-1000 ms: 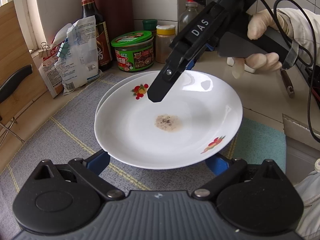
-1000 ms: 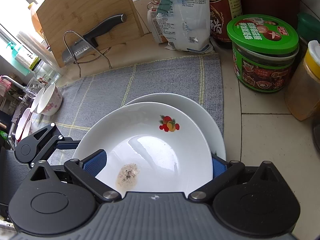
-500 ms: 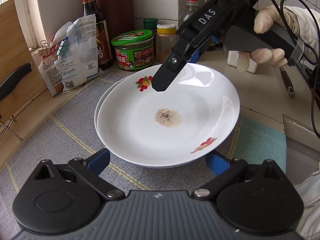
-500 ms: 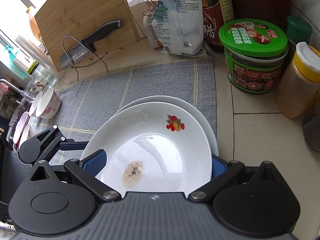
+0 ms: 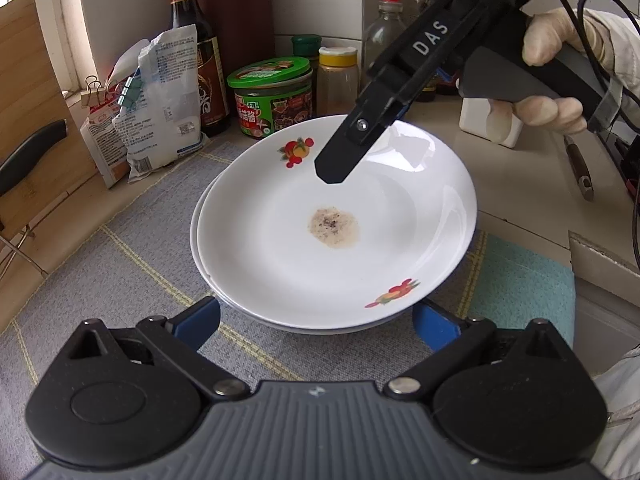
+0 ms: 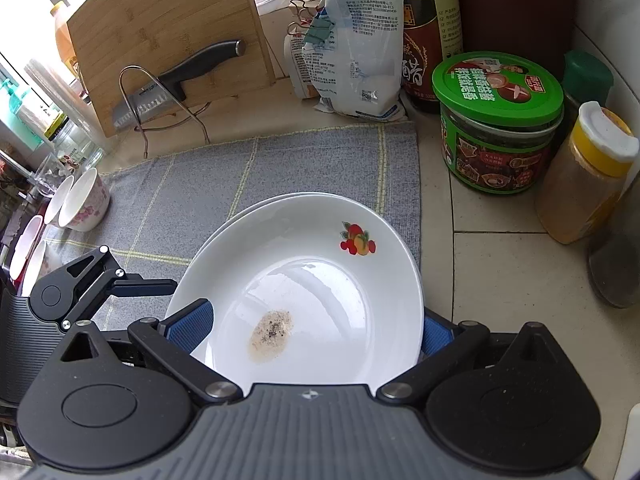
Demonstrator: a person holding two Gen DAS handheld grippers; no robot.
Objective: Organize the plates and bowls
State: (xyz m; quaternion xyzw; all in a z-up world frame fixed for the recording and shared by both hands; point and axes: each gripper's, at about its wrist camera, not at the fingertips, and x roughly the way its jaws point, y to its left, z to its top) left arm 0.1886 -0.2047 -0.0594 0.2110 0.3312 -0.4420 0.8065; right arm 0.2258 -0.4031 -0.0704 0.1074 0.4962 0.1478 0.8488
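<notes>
The left gripper (image 5: 318, 320) has its jaws spread wide and clenched on nothing that shows. Its two blue pads (image 5: 200, 320) flank the near rim of the top plate (image 5: 280, 248), which hides their tips, so I cannot tell whether they touch it. The right gripper (image 6: 310, 328) is likewise released, with its jaws wide open. The plate's rim covers its pad tips too, so contact there cannot be told either.

The top plate sits nested on a lower plate (image 5: 195, 232), of which only a thin crescent shows at one side. It has fruit decals on its rim and a brown speckled smear at its centre. The stack rests on the grey mat (image 5: 120, 264), near the mat's edge by the bare counter (image 6: 500, 272).

Only the left wrist view shows the gloved hand (image 5: 552, 108) holding the right gripper, one black finger (image 5: 340, 160) of that gripper hanging over the plate's far side, and a teal cloth (image 5: 520, 280) beside the stack. Only the right wrist view shows the bowls (image 6: 84, 200) lying on their sides at the mat's far edge, well apart from the plates.

The mat between bowls and plates lies open. A green-lidded jar (image 6: 496, 92) and a yellow-capped jar (image 6: 584, 176) stand near the stack. A knife (image 6: 176, 80) rests against a cutting board (image 6: 160, 28) beyond the mat.
</notes>
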